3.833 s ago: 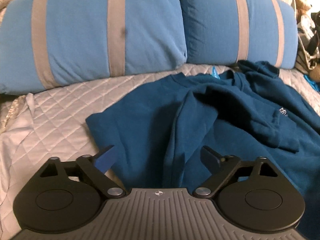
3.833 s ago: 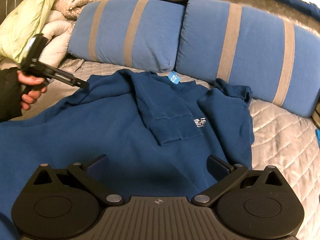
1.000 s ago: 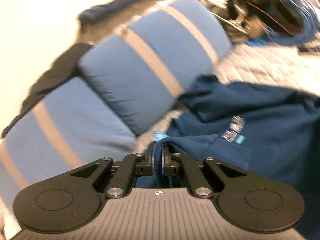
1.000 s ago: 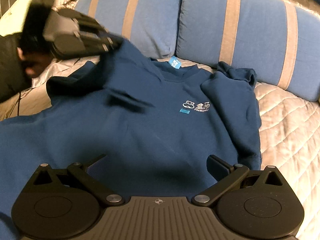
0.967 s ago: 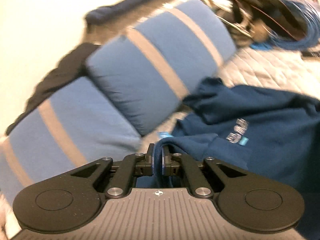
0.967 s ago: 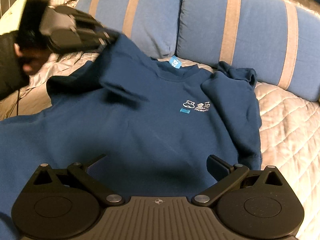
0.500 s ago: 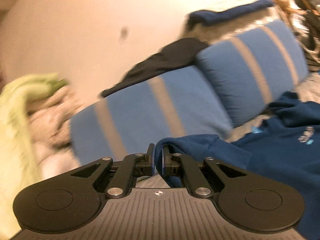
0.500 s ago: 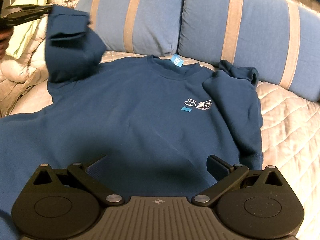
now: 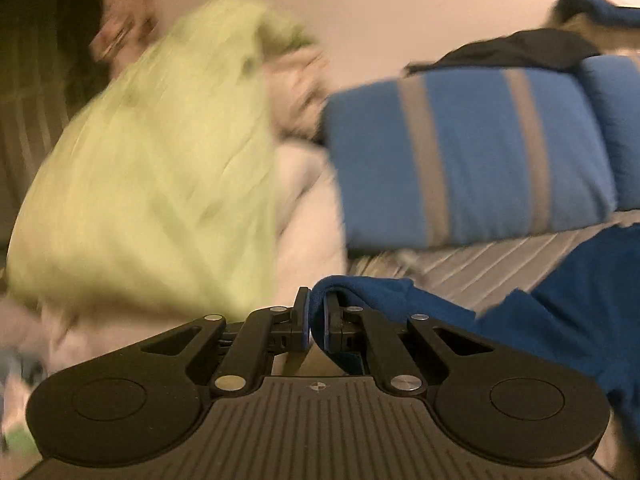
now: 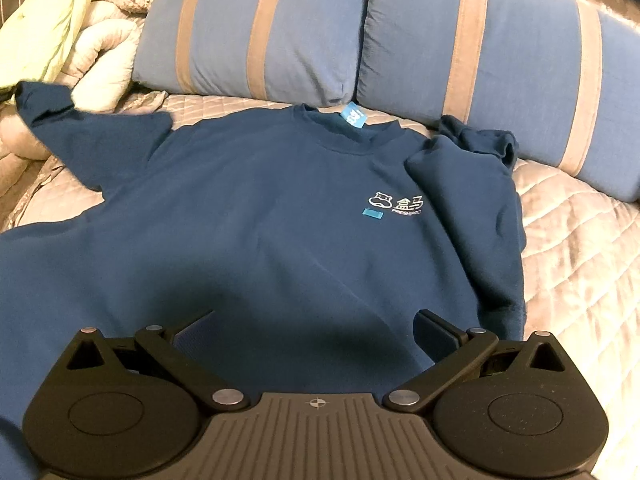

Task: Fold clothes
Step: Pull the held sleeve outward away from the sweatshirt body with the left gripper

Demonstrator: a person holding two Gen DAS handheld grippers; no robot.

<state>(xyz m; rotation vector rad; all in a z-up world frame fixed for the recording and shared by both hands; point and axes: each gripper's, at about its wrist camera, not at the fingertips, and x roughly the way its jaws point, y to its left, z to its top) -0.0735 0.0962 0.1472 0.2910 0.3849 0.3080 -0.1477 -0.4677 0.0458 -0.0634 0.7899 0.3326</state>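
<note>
1. Lying face up on the quilted bed cover, a dark blue sweatshirt fills the middle of the right wrist view, collar toward the striped pillows at the top.
2. One sleeve is stretched toward the upper left of that frame, its long axis running left to right; the other sleeve is seen crumpled at the right.
3. The left gripper is shown clamped tight on the sleeve's cuff.
4. The right gripper is held wide apart and empty above the hem, so the outstretched sleeve is judged nearer the left hand.
</note>
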